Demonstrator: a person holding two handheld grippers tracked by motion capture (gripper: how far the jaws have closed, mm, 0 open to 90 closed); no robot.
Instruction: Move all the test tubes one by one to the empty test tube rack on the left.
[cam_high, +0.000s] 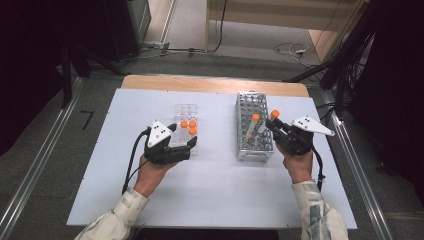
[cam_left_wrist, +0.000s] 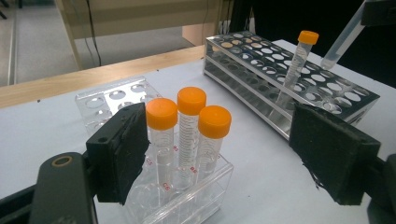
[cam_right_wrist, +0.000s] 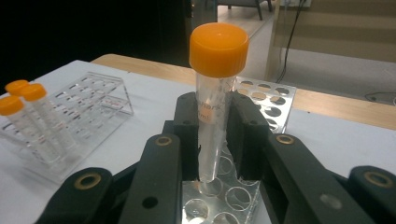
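The right hand-held gripper (cam_high: 276, 129) is clamped on a clear tube with an orange cap (cam_right_wrist: 215, 88), its two black pads pressed against the tube's sides just below the cap. In the right gripper view the tube stands nearly upright between the pads, its tapered tip hanging just above the holes of the metal rack (cam_high: 252, 125), and I cannot tell whether it touches the plate. From the high view that rack is a long perforated block lying lengthwise on the pale tabletop (cam_high: 215, 185), right of centre, with the gripper over its right edge. A second orange-capped tube (cam_high: 253, 123) leans in one of the rack's holes, just beside the held one. Over to the left, the left hand-held gripper (cam_high: 183, 136) has its jaws spread wide, gripping nothing. They stand on either side of the near end of a small clear plastic rack (cam_left_wrist: 112, 100); in the left gripper view one pad sits right against the rack's side next to the nearest tube, while the other pad stands well off to the side over bare tabletop. Three orange-capped tubes (cam_left_wrist: 189, 135) stand upright in that clear rack, clustered together at the end nearest the gripper, and the rest of its holes are open. The two racks sit apart from each other, a strip of tabletop between them.
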